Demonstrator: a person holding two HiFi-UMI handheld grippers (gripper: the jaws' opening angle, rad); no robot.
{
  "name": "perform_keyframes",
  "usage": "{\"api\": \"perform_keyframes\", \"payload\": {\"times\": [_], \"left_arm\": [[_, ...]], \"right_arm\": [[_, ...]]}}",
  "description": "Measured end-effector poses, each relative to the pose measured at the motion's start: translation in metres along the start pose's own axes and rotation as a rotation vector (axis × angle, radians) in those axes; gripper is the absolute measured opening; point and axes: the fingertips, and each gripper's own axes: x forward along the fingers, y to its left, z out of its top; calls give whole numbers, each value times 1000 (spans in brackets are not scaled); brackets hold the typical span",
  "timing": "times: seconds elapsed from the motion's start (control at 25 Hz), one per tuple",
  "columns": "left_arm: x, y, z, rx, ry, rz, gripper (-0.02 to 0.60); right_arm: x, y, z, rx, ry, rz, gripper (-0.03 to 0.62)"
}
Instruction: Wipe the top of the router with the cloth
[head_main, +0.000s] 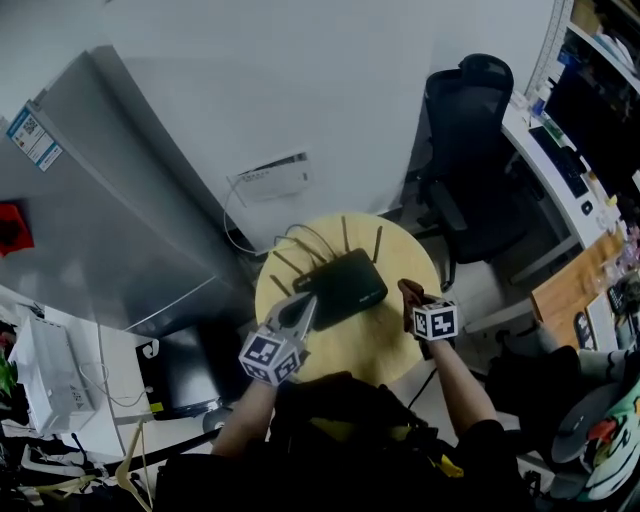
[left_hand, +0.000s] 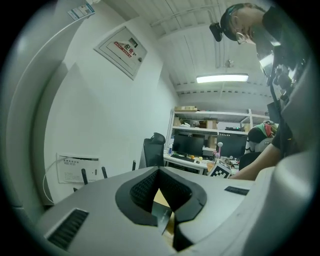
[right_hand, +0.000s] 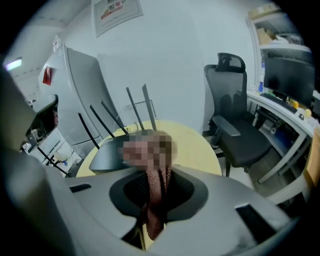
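Note:
A black router (head_main: 342, 286) with several thin antennas lies on a round yellow table (head_main: 380, 340). My right gripper (head_main: 412, 303) hovers just right of the router, over the table, shut on a reddish-brown cloth (head_main: 408, 292). In the right gripper view the cloth (right_hand: 156, 192) hangs pinched between the jaws, with the router (right_hand: 106, 152) ahead to the left. My left gripper (head_main: 303, 310) is at the router's near-left corner, jaws closed with nothing in them. In the left gripper view that gripper (left_hand: 160, 171) hides the router body; only antennas (left_hand: 84, 176) poke up.
A black office chair (head_main: 470, 150) stands behind the table to the right. A desk with monitors (head_main: 565, 165) runs along the right side. A grey cabinet (head_main: 100, 210) fills the left. A cable loops down the wall below a paper notice (head_main: 272, 178).

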Motion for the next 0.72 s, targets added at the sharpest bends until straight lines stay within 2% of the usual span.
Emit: {"api": "perform_keyframes", "payload": {"times": [0.16, 0.4, 0.52, 0.6, 0.72], "left_arm": [[-6, -10, -7, -27, -1, 48, -3], [-34, -5, 1, -34, -29, 196, -3], [-47, -4, 5, -40, -42, 227, -3], [-62, -3, 6, -49, -64, 235, -3], [-90, -7, 3, -72, -86, 231, -3]], "right_arm": [[-15, -4, 2, 16, -45, 51, 61], [-43, -4, 24, 81, -249, 171, 61], [-65, 8, 37, 30, -354, 202, 61], [-82, 24, 40, -36, -402, 186, 61], [-113, 51, 34, -66, -450, 175, 61]]}}
